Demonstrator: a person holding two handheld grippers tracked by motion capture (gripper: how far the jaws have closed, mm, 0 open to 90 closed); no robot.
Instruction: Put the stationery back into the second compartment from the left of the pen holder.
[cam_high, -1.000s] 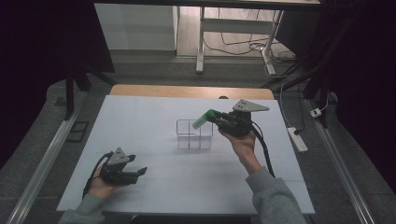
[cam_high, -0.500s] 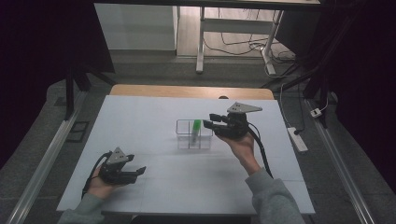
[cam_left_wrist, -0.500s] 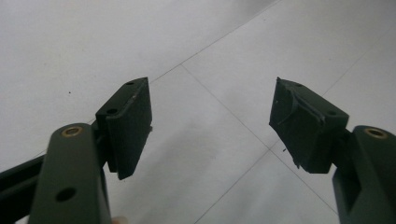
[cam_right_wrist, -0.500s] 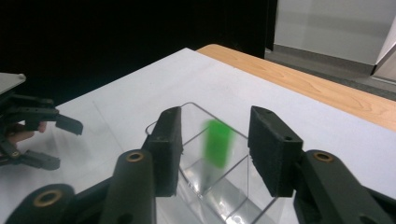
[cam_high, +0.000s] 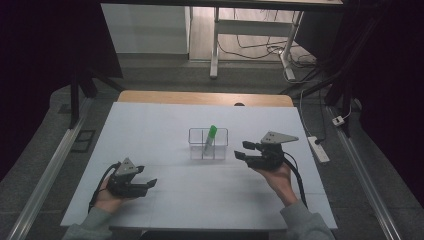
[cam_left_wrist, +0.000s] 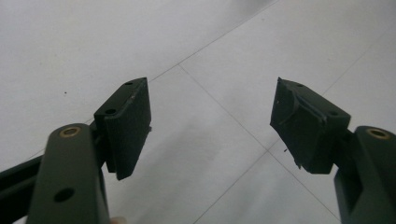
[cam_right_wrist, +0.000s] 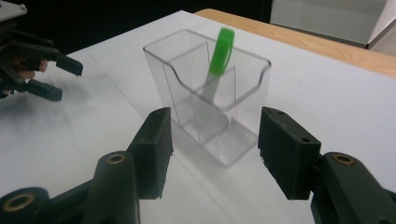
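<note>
Both fingers (cam_right_wrist: 289, 154) of the right gripper (cam_high: 243, 151) are standing apart with nothing between them, just beside the clear holder (cam_high: 208, 144); a second ago they were carrying the green-capped tube (cam_high: 210, 139) above it. That tube is now leaning inside the holder, in a right-hand compartment, cap upward. Near the table's front left, the left gripper (cam_high: 148, 184) is resting as before, its jaws likewise spread and empty. No writing is legible anywhere. Everything is sitting on a white tabletop (cam_high: 150, 130) with faint seam lines, a wooden edge (cam_high: 200, 97) at the far side, and a dim room with floor cables (cam_high: 260, 47) and a power strip (cam_high: 318, 149) beyond.
</note>
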